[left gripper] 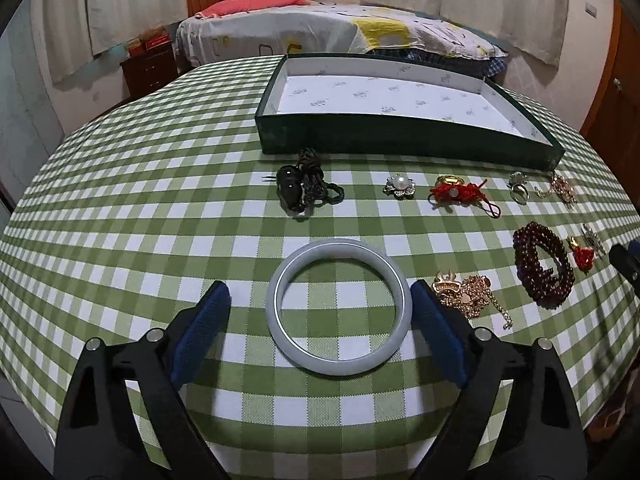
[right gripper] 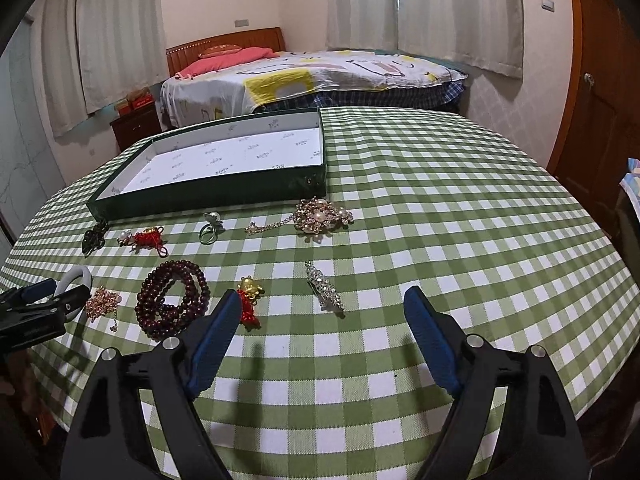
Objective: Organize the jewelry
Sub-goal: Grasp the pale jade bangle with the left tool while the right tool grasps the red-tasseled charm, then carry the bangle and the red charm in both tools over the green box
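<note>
A pale jade bangle [left gripper: 338,306] lies flat on the green checked cloth between the open jaws of my left gripper [left gripper: 320,295], which is not closed on it. The dark green box [left gripper: 400,136] with a white lining stands empty beyond it. Between them lie a dark pendant with cord [left gripper: 304,186], a pearl flower brooch [left gripper: 399,187] and a red knot charm [left gripper: 460,192]. My right gripper [right gripper: 320,304] is open and empty above the cloth. A silver hair clip [right gripper: 325,287] lies just ahead of it, a red and gold charm [right gripper: 249,300] by its left finger, and a dark red bead bracelet [right gripper: 172,300] further left.
A gold chain bundle [left gripper: 468,294] lies right of the bangle. A gold pearl brooch [right gripper: 320,216] and a green ring [right gripper: 209,230] lie near the box [right gripper: 224,194]. The table's round edge falls away on all sides. A bed [right gripper: 312,76] stands behind.
</note>
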The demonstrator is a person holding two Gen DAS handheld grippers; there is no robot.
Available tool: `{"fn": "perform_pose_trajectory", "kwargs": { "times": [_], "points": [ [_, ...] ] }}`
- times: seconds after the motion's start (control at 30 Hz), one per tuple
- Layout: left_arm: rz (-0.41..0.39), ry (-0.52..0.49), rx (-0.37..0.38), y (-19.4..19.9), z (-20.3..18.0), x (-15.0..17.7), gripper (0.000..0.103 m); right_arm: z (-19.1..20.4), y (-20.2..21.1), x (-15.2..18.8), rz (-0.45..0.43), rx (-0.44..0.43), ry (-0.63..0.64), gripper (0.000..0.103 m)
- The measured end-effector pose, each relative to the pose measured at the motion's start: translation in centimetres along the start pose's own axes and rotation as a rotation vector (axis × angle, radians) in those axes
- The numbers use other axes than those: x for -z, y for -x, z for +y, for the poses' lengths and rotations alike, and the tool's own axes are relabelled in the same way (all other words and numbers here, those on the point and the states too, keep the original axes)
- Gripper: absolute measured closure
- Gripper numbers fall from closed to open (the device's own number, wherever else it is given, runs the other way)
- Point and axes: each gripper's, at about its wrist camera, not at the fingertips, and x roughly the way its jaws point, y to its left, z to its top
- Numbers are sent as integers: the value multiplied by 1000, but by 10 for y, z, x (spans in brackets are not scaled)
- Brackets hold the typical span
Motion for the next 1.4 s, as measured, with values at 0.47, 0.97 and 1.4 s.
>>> {"fn": "perform_pose_trajectory", "kwargs": {
  "times": [0.47, 0.97, 1.4],
  "points": [
    [-27, -8, 5, 9, 3, 7, 34, 16, -11, -3, 30, -38, 40, 34],
    [-9, 50, -58, 13, 31, 5, 34, 40, -33, -4, 108, -73, 117, 63],
    [-11, 58, -45, 18, 29, 4, 34, 41, -24, 2, 113, -124, 124, 92]
  ]
}}
